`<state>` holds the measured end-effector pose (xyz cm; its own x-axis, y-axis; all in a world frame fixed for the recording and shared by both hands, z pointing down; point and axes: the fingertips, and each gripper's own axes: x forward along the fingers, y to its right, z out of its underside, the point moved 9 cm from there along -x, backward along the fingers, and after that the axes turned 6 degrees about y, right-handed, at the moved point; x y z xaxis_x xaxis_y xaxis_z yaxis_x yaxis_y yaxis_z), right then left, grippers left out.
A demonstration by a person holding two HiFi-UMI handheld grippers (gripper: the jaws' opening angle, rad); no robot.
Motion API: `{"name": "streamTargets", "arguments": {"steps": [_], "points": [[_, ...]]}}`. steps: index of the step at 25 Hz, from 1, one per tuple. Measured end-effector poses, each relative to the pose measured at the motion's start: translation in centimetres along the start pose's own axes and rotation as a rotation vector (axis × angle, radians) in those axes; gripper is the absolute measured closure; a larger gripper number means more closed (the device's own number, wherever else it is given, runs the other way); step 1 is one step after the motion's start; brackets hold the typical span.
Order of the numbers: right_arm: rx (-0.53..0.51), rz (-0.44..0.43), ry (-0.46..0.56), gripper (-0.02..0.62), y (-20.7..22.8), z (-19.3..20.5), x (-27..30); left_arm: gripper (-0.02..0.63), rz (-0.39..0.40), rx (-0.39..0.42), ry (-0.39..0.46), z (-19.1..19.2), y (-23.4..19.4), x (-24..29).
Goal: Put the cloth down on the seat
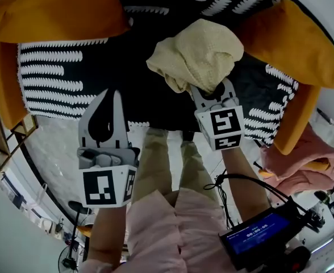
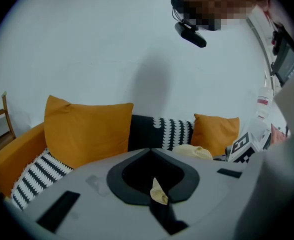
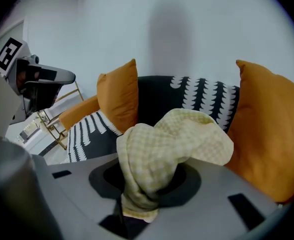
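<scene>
A pale yellow checked cloth (image 1: 198, 56) hangs bunched in the air over the black-and-white patterned sofa seat (image 1: 59, 78). My right gripper (image 1: 211, 88) is shut on the cloth from below, and the cloth covers its fingertips. In the right gripper view the cloth (image 3: 167, 149) rises out of the jaws of that gripper (image 3: 148, 181) in a crumpled lump. My left gripper (image 1: 115, 95) hovers left of it at the seat's front edge, shut, clear of the cloth. In the left gripper view, this gripper (image 2: 149, 151) has a small yellowish scrap (image 2: 159, 193) at the jaws' root.
Orange cushions (image 1: 53, 10) (image 1: 295, 38) stand at both ends of the sofa against a black-and-white backrest (image 3: 207, 96). A pink fabric heap (image 1: 309, 158) lies right of the sofa. A wire rack (image 3: 47, 126) stands to the left. A blue-screened device (image 1: 263, 232) hangs at the person's waist.
</scene>
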<state>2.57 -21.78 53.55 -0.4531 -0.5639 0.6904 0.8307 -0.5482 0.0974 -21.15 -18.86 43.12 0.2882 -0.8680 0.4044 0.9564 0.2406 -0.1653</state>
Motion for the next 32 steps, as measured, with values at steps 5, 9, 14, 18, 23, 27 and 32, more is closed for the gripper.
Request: {"name": "streamTargets", "arguments": {"steps": [5, 9, 14, 18, 23, 27, 32], "points": [[-0.008, -0.018, -0.048, 0.419, 0.2, 0.3, 1.0, 0.595, -0.005, -0.007, -0.011, 0.1, -0.4, 0.1], [-0.012, -0.038, -0.098, 0.367, -0.1, 0.8, 1.5, 0.595, -0.008, -0.012, -0.007, -0.1, -0.9, 0.1], [-0.023, -0.063, -0.164, 0.275, -0.5, 1.5, 1.8, 0.595, -0.007, -0.021, -0.004, 0.1, -0.9, 0.2], [-0.005, -0.054, -0.172, 0.262, -0.2, 1.7, 1.3, 0.595, -0.003, -0.025, 0.005, 0.1, -0.5, 0.1], [-0.019, -0.039, -0.134, 0.262, 0.0, 0.5, -0.9, 0.595, 0.003, -0.015, 0.04, -1.3, 0.8, -0.9], [-0.03, -0.034, -0.098, 0.262, -0.1, -0.2, -2.4, 0.595, 0.005, -0.008, 0.061, -1.8, 1.8, -1.9], [-0.05, -0.014, -0.009, 0.264, -0.1, -2.6, -6.8, 0.595, 0.011, 0.015, 0.131, -4.2, 4.3, -4.2]]}}
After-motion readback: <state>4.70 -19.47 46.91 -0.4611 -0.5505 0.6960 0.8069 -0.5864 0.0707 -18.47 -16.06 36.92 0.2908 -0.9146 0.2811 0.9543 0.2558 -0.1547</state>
